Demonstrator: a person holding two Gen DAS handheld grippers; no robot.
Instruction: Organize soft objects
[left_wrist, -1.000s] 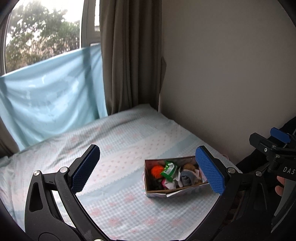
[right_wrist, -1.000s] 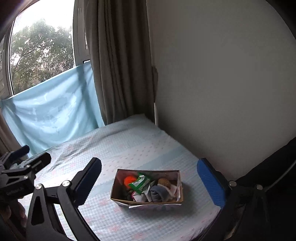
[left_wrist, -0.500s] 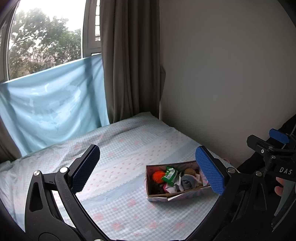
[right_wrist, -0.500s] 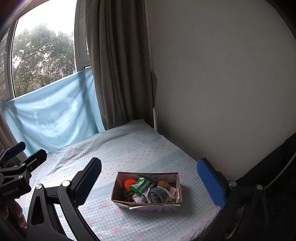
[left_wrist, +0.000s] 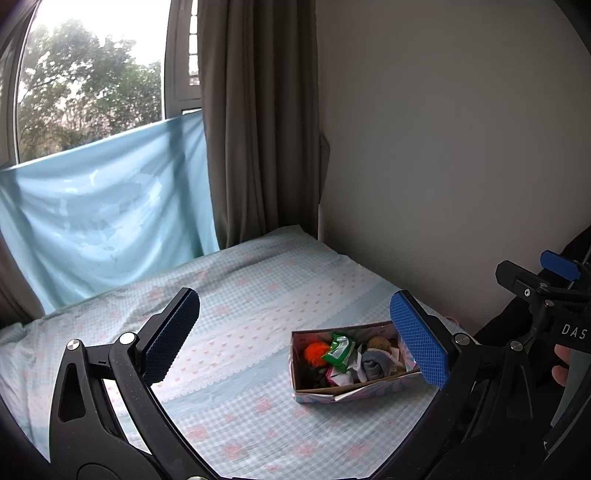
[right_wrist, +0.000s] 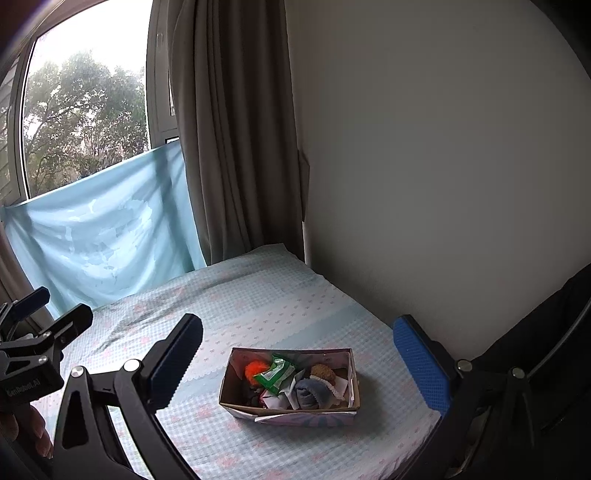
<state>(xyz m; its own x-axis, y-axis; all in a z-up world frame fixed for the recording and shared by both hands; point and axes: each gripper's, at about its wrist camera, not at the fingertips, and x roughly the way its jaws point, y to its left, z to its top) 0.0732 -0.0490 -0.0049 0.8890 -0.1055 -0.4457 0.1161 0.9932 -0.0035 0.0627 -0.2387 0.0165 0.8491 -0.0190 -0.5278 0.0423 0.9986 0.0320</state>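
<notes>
Left hand-held gripper (left_wrist: 295, 338): jaws spread wide, blue pads facing each other, nothing between them; held above the bed (left_wrist: 236, 325), tilted down toward it. Its black frame also shows at the left edge of the right wrist view, with fingertips of the holding hand (right_wrist: 33, 435) below it.

Right hand-held gripper (right_wrist: 299, 360): jaws spread wide, nothing held; above the bed, angled down. Its frame appears at the right edge of the left wrist view, beside a fingertip.

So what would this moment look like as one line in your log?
stage: approach | left gripper: open, empty | right gripper: open, empty | box: on bed, filled with soft items | contact: none
</notes>
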